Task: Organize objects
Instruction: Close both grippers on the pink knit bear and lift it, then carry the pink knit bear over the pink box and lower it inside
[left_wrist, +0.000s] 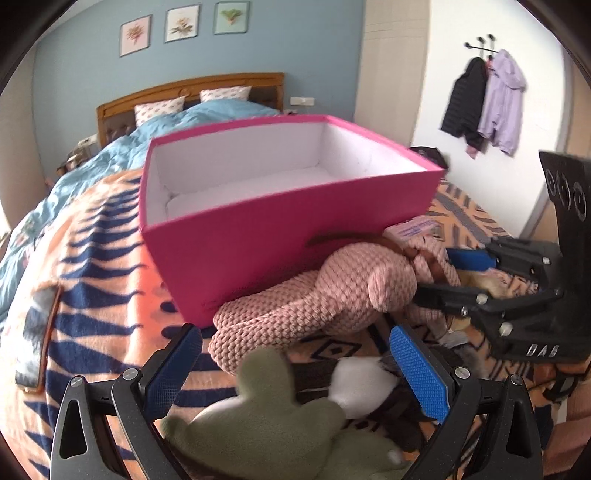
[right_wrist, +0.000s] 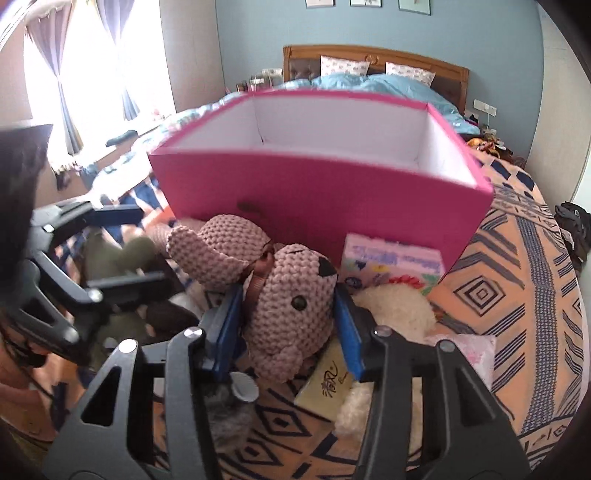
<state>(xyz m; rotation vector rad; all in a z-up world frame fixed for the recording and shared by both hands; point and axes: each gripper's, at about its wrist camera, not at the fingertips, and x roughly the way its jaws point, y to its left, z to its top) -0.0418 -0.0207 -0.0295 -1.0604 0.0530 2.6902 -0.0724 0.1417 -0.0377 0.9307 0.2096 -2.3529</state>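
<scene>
A pink box (left_wrist: 258, 240) (right_wrist: 317, 195) with a white inside stands open on the bed. Against its front lies a pink knitted plush animal (left_wrist: 314, 302) (right_wrist: 291, 295). My right gripper (right_wrist: 290, 299) (left_wrist: 434, 271) is shut on the plush's head, one blue pad pressing each side. My left gripper (left_wrist: 299, 373) (right_wrist: 147, 247) is open with its pads wide apart. A green plush toy (left_wrist: 258, 413) (right_wrist: 125, 251) lies between and below its fingers, untouched by the pads. A white and brown soft toy (left_wrist: 358, 387) lies beside the green one.
A purple tissue pack (right_wrist: 391, 262), a white fluffy toy (right_wrist: 395, 314), a yellow-green packet (right_wrist: 325, 387) and a pink packet (right_wrist: 476, 350) lie on the orange and navy blanket (right_wrist: 517, 295). A flat framed object (left_wrist: 37, 339) rests at the left. Blue duvet and headboard lie beyond the box.
</scene>
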